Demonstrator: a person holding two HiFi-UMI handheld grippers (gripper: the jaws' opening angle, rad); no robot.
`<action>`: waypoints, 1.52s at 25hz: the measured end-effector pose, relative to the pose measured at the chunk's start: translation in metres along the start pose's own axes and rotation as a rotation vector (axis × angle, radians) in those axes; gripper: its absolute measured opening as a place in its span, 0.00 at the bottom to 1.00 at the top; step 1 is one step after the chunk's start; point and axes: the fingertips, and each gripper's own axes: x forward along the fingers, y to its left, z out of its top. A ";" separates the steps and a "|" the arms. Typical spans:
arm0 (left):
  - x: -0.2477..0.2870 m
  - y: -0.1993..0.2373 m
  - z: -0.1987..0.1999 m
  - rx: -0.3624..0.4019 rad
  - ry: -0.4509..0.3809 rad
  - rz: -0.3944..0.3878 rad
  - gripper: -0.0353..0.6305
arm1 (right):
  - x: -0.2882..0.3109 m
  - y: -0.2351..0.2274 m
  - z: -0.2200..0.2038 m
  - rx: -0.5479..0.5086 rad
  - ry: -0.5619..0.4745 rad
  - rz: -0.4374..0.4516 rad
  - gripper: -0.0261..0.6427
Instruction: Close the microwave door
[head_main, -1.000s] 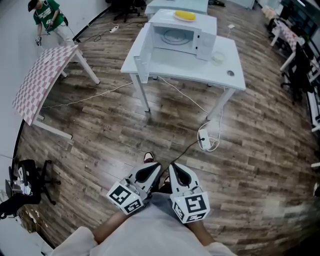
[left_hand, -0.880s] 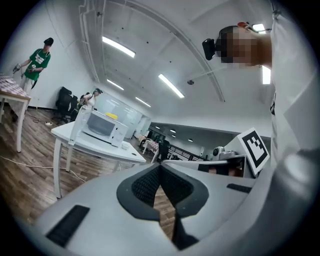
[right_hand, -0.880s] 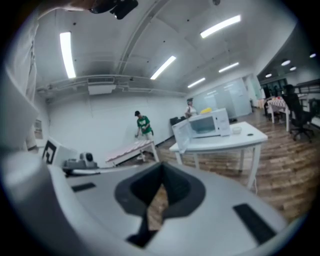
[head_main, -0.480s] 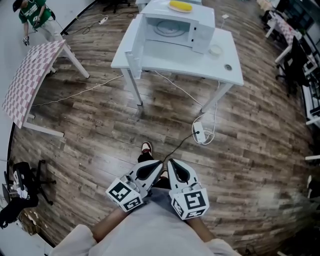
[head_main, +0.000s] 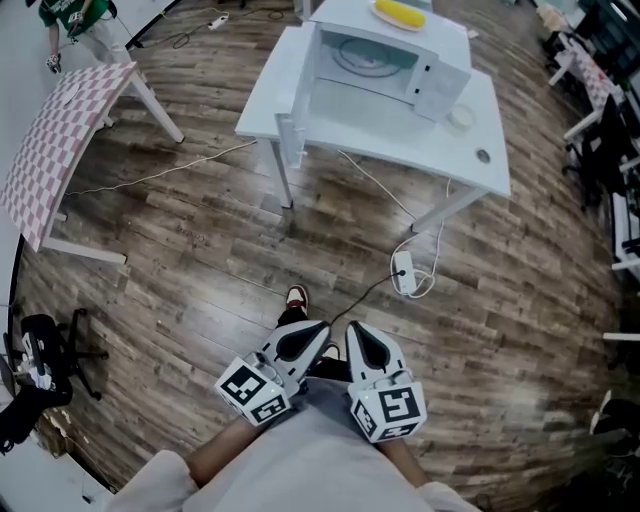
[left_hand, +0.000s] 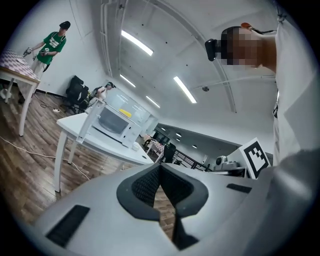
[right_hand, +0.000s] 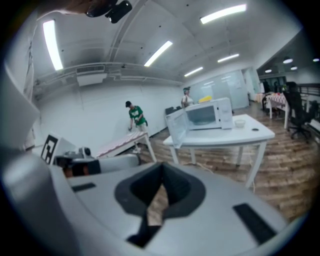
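**Microwave door hangs open, well away from both tongs**

The microwave (head_main: 390, 55) sits toward the back edge of the white desk (head_main: 400, 140), and its door (head_main: 295, 105) is swung out over the desk's left edge. The left tongs (head_main: 298, 340) and right tongs (head_main: 362, 345) are held low at the person's waist, well apart from the desk, each drawn in to a thin slit with nothing between. The door is probably a light, stiff hinged panel that swings freely, so it needs a push rather than a grip. Closed tongs set flat against its outer face near the free edge should do, with a firmer press to latch. At this range no handle can be made out. A hard shove might slide the microwave on the smooth desk.
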 end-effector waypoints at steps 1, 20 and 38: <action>0.000 0.008 0.007 0.005 -0.007 0.012 0.08 | 0.007 0.000 0.005 0.002 -0.002 0.002 0.07; 0.024 0.103 0.127 0.133 -0.073 0.025 0.08 | 0.114 0.019 0.104 -0.090 -0.103 -0.010 0.07; 0.023 0.145 0.182 0.167 -0.133 -0.017 0.08 | 0.154 0.026 0.156 -0.128 -0.195 -0.064 0.07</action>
